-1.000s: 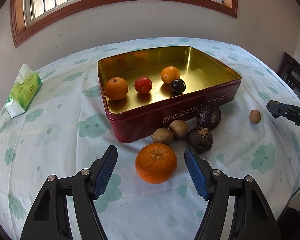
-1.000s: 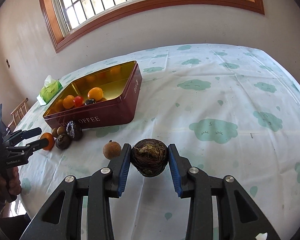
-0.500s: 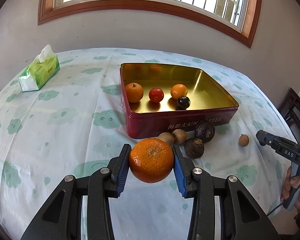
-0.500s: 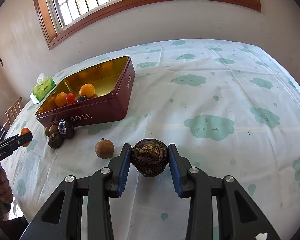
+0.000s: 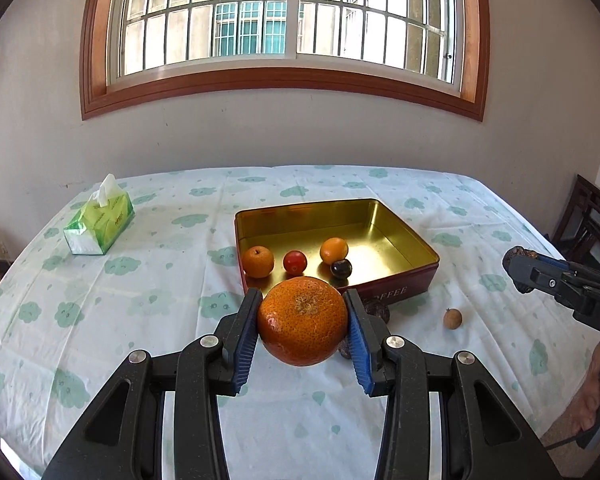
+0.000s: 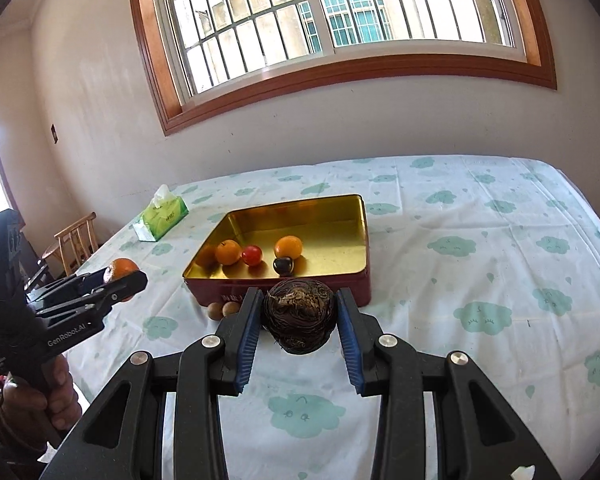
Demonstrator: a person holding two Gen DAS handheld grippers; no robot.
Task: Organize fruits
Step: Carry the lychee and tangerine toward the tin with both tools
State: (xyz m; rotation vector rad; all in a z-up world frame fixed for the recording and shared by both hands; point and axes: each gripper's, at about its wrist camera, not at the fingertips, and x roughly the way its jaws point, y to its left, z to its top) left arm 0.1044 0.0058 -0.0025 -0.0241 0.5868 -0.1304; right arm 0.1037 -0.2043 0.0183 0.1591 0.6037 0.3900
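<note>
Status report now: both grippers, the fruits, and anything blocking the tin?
Left gripper shut on orange. Right gripper shut on dark wrinkled fruit. Tin open, four fruits inside, far half bare. Nothing blocking.

Bright daylight, sharp frames, heavy fisheye.
Light enters through the barred window [image 5: 288,20]; panes are partly blown out. Glare shines on the gold floor of the tin [image 5: 396,248]. Soft shadows under the fruit. Black vignette in the corners, straight lines bow toward the edges. No motion blur.
</note>
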